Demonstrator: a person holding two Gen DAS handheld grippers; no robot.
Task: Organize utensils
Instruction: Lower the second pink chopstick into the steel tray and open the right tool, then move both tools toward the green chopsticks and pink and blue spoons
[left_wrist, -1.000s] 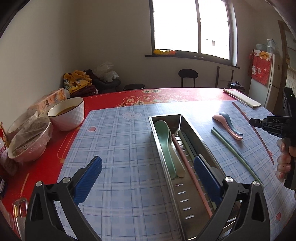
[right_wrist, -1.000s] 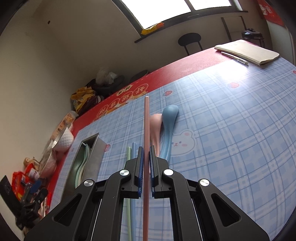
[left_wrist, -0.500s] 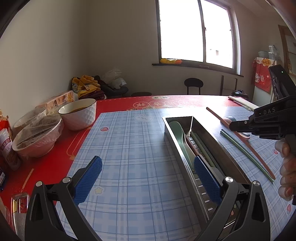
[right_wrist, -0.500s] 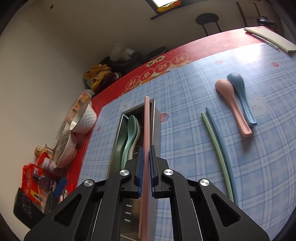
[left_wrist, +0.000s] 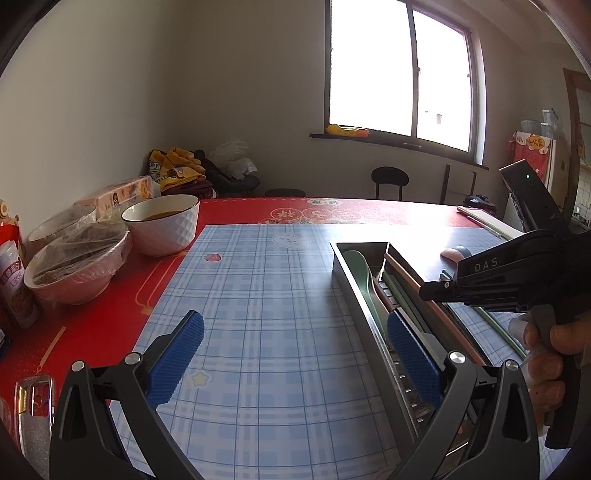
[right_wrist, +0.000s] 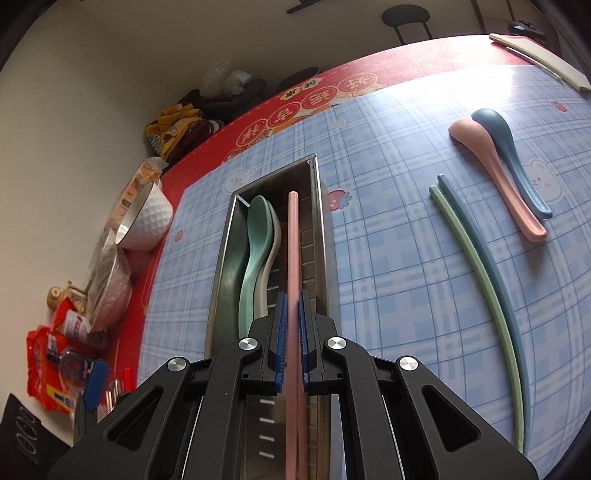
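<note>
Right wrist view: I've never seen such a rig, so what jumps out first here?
The right hand-held gripper is shut on a pink chopstick, held lengthwise over the steel tray where a green spoon already lies. To the right, on the blue plaid mat, wait a green chopstick, a blue chopstick, a pink spoon and a blue spoon.

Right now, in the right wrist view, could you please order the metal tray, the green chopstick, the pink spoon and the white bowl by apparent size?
1. metal tray
2. green chopstick, nearly as long but thin
3. pink spoon
4. white bowl

The bowl sits at the distorted edge, so its rank against the spoon is unsure.
</note>
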